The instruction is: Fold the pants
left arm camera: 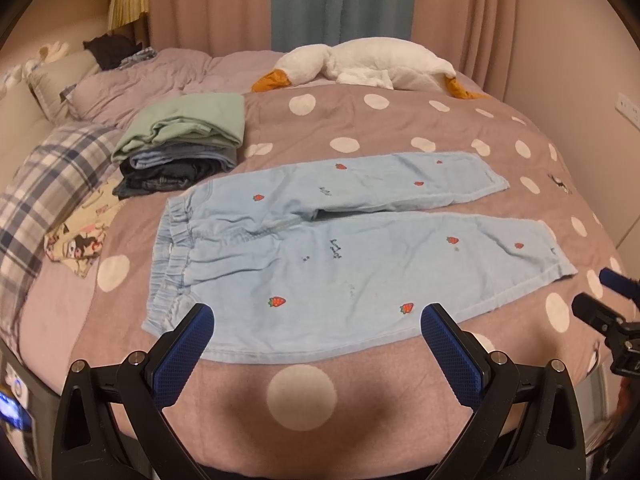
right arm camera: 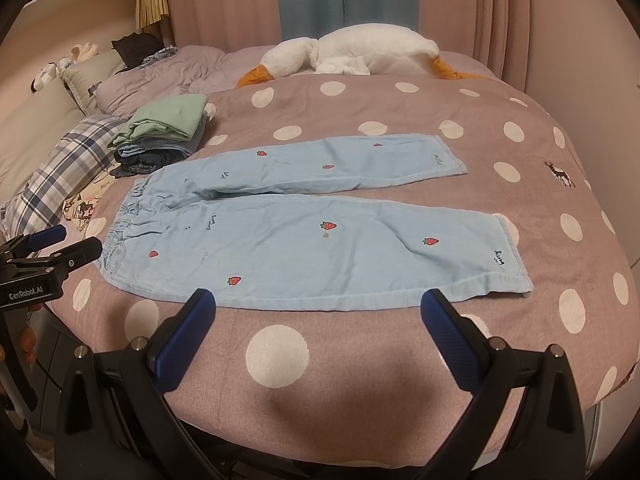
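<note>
The pants point(left arm camera: 340, 248), light blue with small strawberry prints, lie spread flat on the bed point(left arm camera: 304, 432), on a mauve cover with white dots. Their elastic waistband points toward the bed's left side and both legs run toward its right side, lying side by side with a narrow gap between them. The near leg runs close along the bed's front edge; the far leg lies nearer the middle of the bed. The left tool point(left arm camera: 316, 320) is held above the front edge, its fingers wide apart and gripping nothing, with the tips over the near edge of the pants close to the waistband end. The right tool point(right arm camera: 318, 304) is likewise spread apart and empty, its tips at the near hem line of the near leg; whether either touches the cloth cannot be told. A stack of folded clothes point(left arm camera: 184, 144), green on top, stands just behind the waistband toward the left side of the bed. A plaid pillow point(left arm camera: 52, 184) lies along the left edge. A stuffed white goose point(left arm camera: 376, 62) rests along the far edge, in front of the curtains point(left arm camera: 340, 0).
</note>
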### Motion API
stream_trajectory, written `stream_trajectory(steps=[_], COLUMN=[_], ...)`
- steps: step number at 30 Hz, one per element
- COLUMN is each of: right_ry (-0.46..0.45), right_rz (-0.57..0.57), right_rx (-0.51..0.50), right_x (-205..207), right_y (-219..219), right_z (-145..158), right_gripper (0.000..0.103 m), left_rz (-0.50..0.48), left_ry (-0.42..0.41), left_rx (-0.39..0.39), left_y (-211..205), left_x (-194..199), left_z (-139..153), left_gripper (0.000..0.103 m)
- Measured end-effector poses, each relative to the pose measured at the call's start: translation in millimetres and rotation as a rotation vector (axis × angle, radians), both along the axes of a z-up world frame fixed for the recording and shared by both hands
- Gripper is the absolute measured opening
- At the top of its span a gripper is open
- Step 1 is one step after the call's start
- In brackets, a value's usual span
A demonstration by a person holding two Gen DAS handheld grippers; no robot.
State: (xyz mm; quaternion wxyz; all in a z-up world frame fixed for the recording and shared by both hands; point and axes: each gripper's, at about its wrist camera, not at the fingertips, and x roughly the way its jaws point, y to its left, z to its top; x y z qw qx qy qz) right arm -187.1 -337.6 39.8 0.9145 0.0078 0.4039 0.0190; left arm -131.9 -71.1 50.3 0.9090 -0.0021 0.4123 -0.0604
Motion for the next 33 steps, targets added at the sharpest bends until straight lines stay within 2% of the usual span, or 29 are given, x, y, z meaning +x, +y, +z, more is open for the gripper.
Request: stream_trajectory(steps=[3,7,11,14,21,27,33], right_ry=[-0.005,0.051,0.057,0.053,0.109,0.119,0.135], right_rz=[-0.004,-0.012,0.002,0.028,0.116,0.175,0.217], right_rx=[-0.006,-0.02,-0.005,0.018,0.048,-0.028,-0.032], right_x=[0,2,6,11,27,45,65], right_y=[3,10,16,22,48,69,83], right_z=[-3,-9,-14,-19,-40,-57,-72], right_gripper=[0.103,0.103,0.103,0.103,0.103,0.103,0.103], left_rz=[0.032,0.093,0.147,0.19,0.31,0.342,0.372], left_ry=[0.016,0.049,0.082,0.129,0.204,0.199,0.229], left_rx=[-0.06,-0.092,-0.173,-0.228,-0.39,-0.449,-0.486], left_y=[8,23,42,56,97,116,129], left_x=[-1,8,9,7,9,19,29], left_z=[-11,-29,-47,-62,-100,-117,-131], left_gripper=[0.102,0.102,0.102,0.102,0.102,0.102,0.102])
